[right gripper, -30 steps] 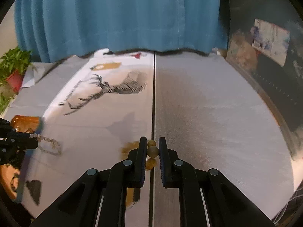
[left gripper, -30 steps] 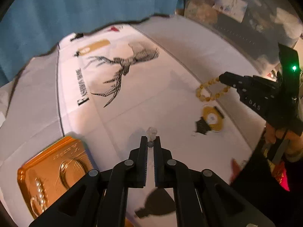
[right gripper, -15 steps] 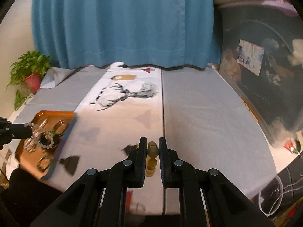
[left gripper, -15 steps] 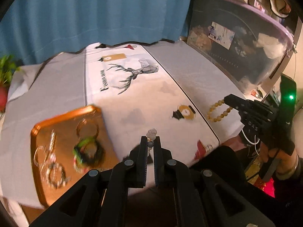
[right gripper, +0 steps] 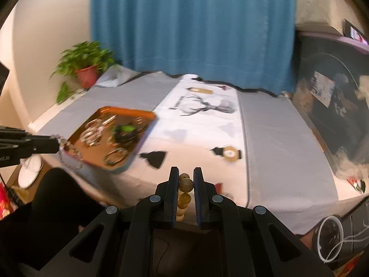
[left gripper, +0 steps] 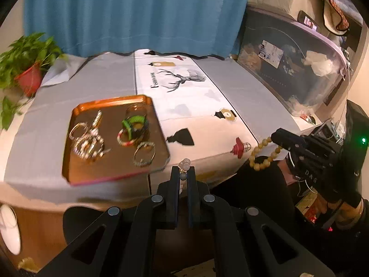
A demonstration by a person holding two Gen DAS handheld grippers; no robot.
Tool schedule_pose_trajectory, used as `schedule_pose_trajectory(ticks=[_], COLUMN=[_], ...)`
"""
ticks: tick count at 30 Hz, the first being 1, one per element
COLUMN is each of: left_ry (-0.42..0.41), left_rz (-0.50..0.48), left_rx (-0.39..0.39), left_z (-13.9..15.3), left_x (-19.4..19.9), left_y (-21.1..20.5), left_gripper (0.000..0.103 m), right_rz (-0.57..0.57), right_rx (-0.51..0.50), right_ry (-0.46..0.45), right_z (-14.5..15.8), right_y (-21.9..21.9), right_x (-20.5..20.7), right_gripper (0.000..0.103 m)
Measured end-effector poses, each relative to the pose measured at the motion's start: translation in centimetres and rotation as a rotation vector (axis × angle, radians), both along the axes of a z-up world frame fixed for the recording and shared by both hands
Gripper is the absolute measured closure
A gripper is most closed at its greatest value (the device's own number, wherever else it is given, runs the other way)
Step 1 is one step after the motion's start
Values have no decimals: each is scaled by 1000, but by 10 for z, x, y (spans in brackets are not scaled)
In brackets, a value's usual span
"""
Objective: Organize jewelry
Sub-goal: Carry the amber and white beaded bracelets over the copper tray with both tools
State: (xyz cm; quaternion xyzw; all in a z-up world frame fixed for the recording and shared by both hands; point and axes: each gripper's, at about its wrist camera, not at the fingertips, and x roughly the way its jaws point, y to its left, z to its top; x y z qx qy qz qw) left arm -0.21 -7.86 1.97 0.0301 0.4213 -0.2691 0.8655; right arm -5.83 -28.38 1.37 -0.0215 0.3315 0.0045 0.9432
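My left gripper is shut on a pale bead bracelet, which hangs just off the table's front edge. In the right wrist view the left gripper comes in from the left with the pale bead bracelet dangling below its tip. My right gripper is shut on a yellow-brown wooden bead bracelet. From the left wrist view, the right gripper carries the wooden bead bracelet as a loop beside the table's corner. An orange tray with several bracelets sits on the left of the table.
A white runner with a deer print lies down the middle of the grey table. A potted plant stands at the far left and a blue curtain hangs behind. A dark curved cabinet flanks the right side.
Both grippers have drawn back and up from the table with their bracelets still held. The whole table and the orange tray have come into view.
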Motion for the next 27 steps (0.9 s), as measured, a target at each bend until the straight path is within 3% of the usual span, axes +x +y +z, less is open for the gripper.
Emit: schedule_pose_trajectory(ticks=[13, 27], left_ry=[-28, -42], left_rz=[61, 89], left_rx=[-36, -53], left_z=[2, 8], left_x=[-35, -34], left_y=[33, 42], left_gripper=[99, 99], right_rz=[120, 129], right_rx=[-16, -24], right_ry=[34, 36], right_z=[-8, -8], right_y=[56, 59], right_x=[-45, -46], right_gripper=[90, 90])
